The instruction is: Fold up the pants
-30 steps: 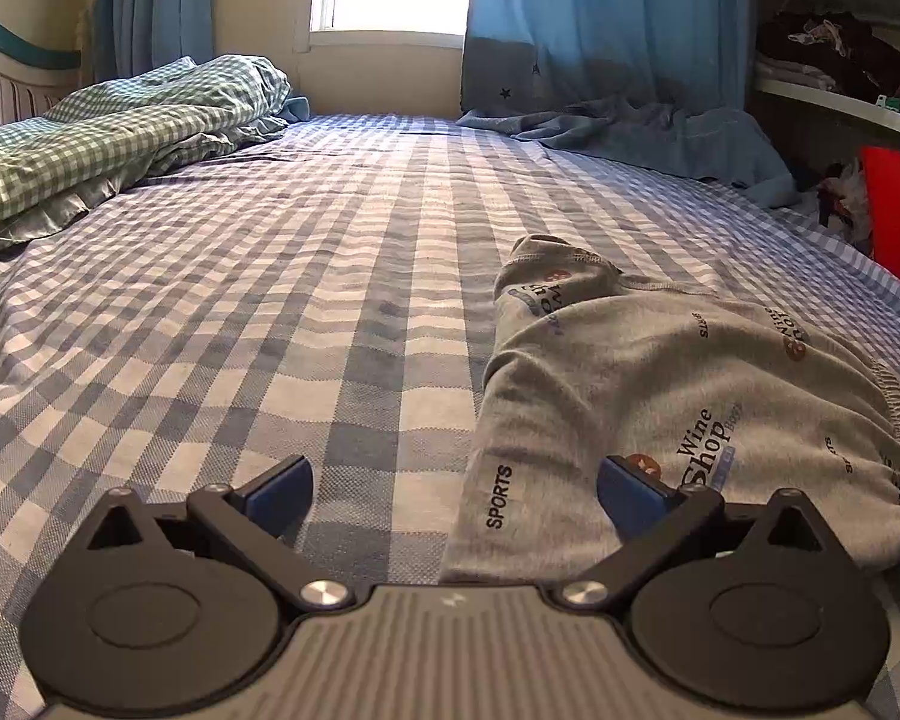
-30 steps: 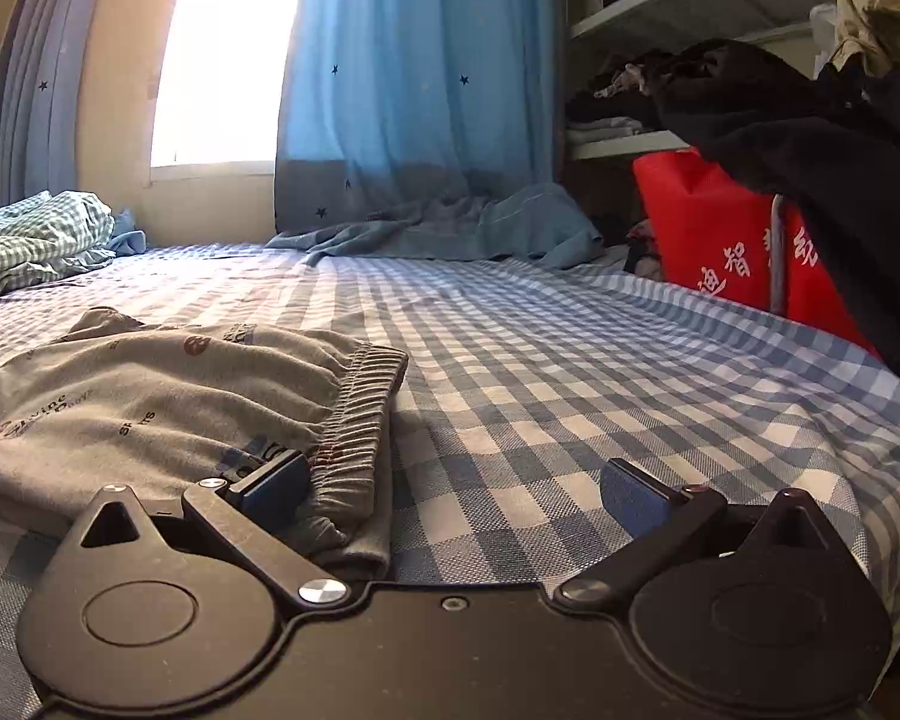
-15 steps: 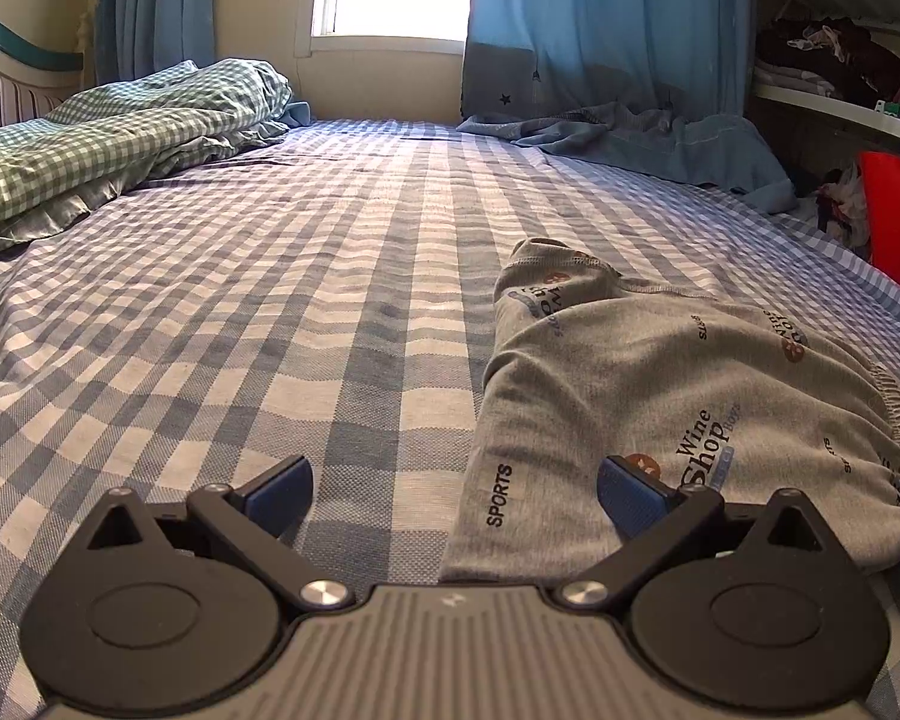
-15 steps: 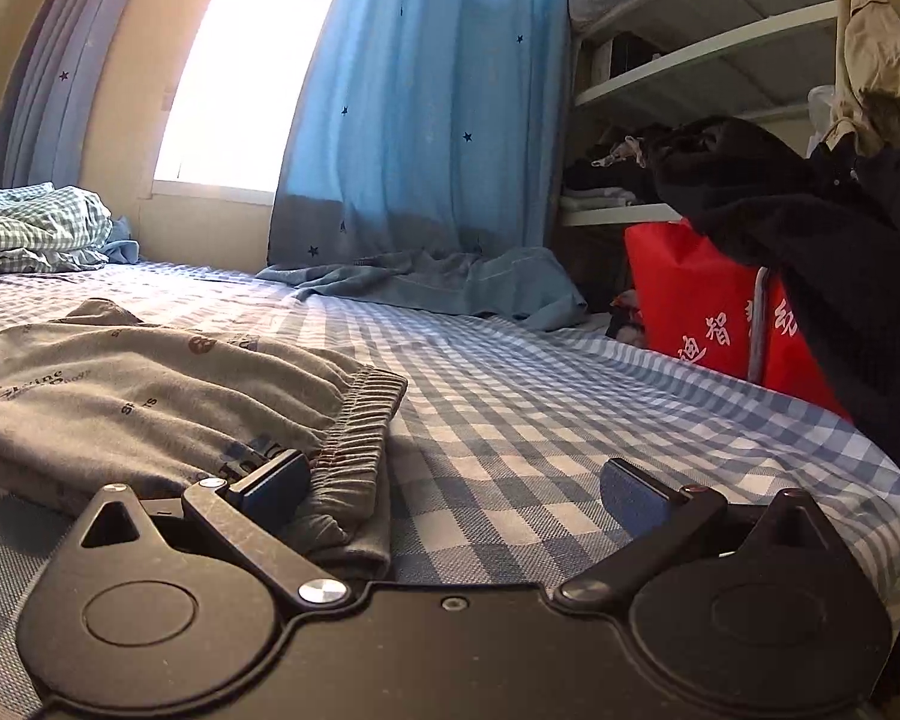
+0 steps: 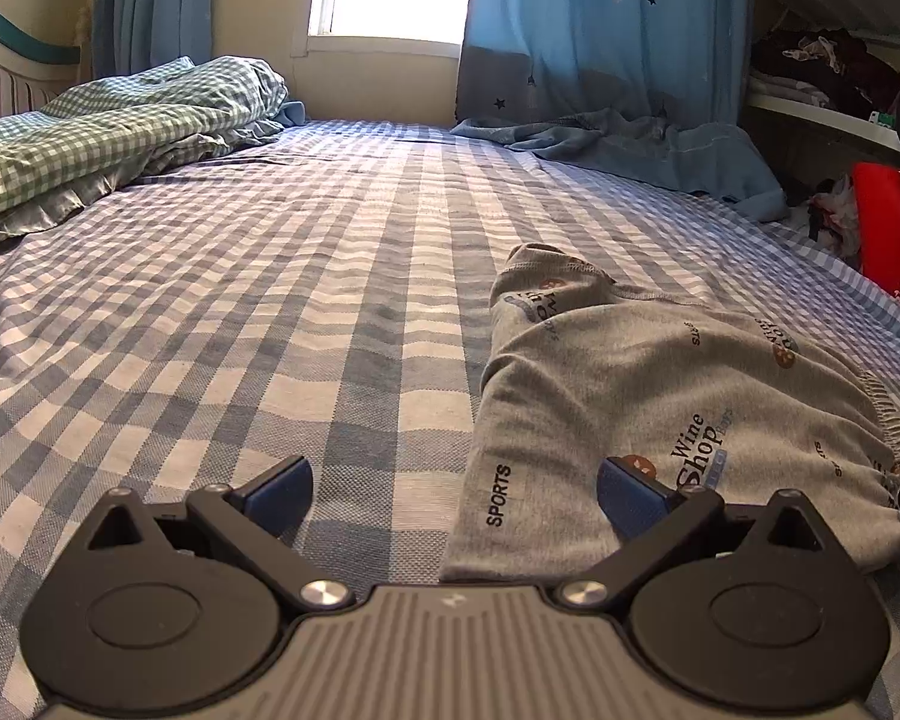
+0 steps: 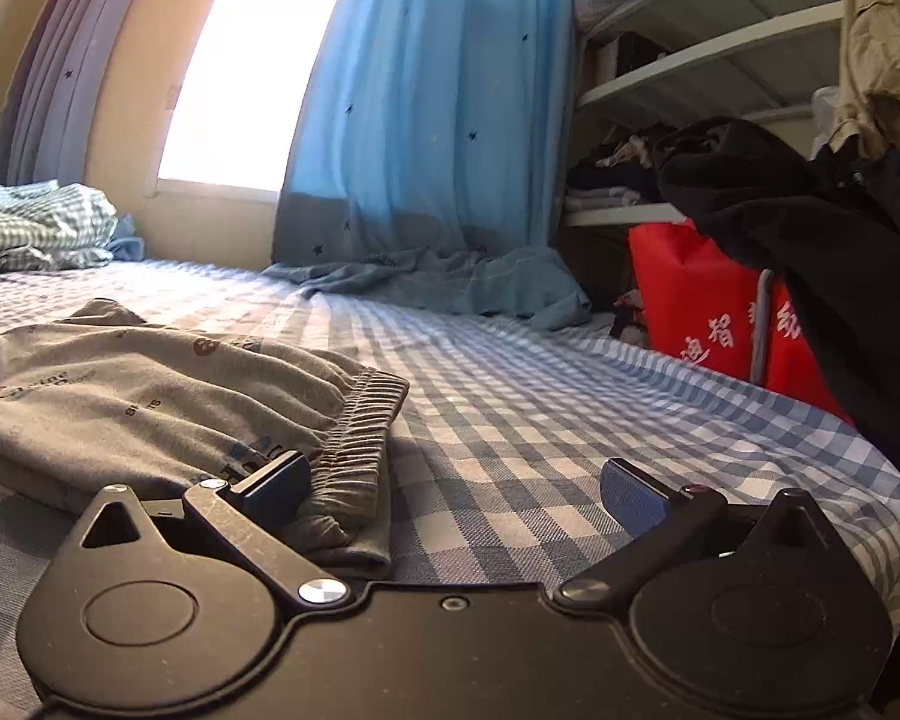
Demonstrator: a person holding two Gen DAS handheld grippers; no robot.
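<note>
Grey printed pants (image 5: pixel 660 396) lie folded on the blue checked bed sheet (image 5: pixel 240 312). In the left wrist view they are right of centre, and my left gripper (image 5: pixel 456 486) is open and empty at their near left edge. In the right wrist view the pants (image 6: pixel 150 396) lie at the left with the elastic waistband (image 6: pixel 360 438) toward me. My right gripper (image 6: pixel 456 489) is open and empty, its left finger (image 6: pixel 276 483) close to the waistband. The pant legs' ends are hidden.
A green checked quilt (image 5: pixel 108 138) is bunched at the far left of the bed. A blue curtain (image 5: pixel 606 138) spills onto the far right of the bed. Shelves with clothes (image 6: pixel 660 168), a red bag (image 6: pixel 708 312) and a dark garment (image 6: pixel 840 252) stand past the bed's right edge.
The right wrist view has tilted upward and turned a little, showing more curtain and shelves. The left gripper has barely moved. Both grippers stay open and the pants lie as before.
</note>
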